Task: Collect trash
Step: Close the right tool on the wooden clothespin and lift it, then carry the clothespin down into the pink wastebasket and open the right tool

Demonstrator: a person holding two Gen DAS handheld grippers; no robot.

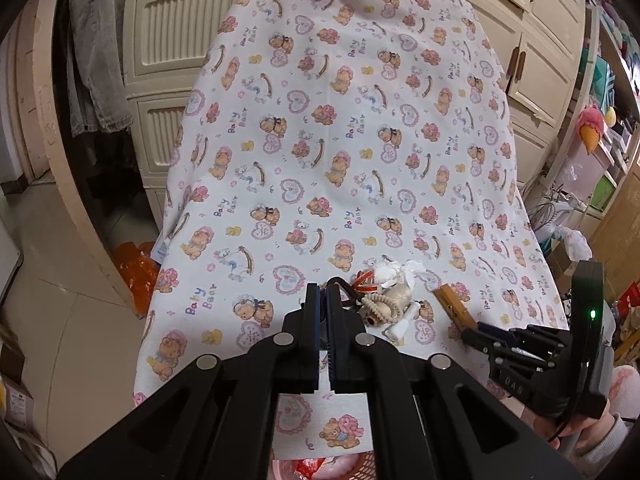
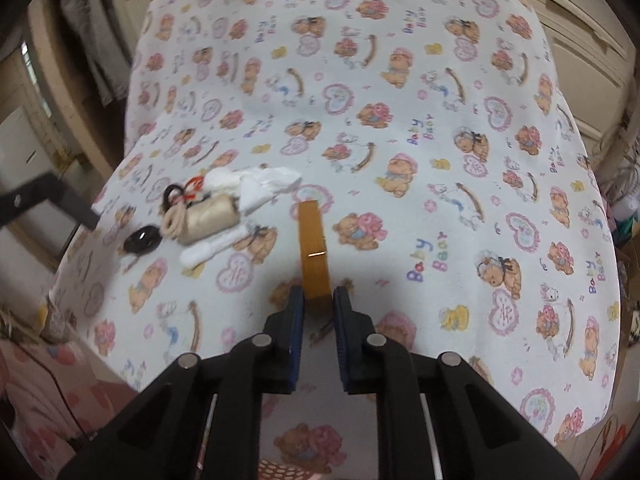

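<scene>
Right gripper (image 2: 314,300) jaws clamp near end of wooden clothespin (image 2: 313,250) on bear-print desk cloth (image 2: 440,120). Left gripper (image 1: 323,296) jaws closed, empty, beside trash pile (image 1: 386,294).

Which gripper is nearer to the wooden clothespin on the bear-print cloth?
Right. The right gripper has its jaws around the near end of the wooden clothespin. The left gripper is shut and sits off to the side, by the small trash pile.

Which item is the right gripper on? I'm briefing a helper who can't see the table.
On the bear-print tablecloth, right of the small trash pile, lies a wooden clothespin between the right gripper's pads. It alone is flat, amber-brown, with a metal spring.
</scene>
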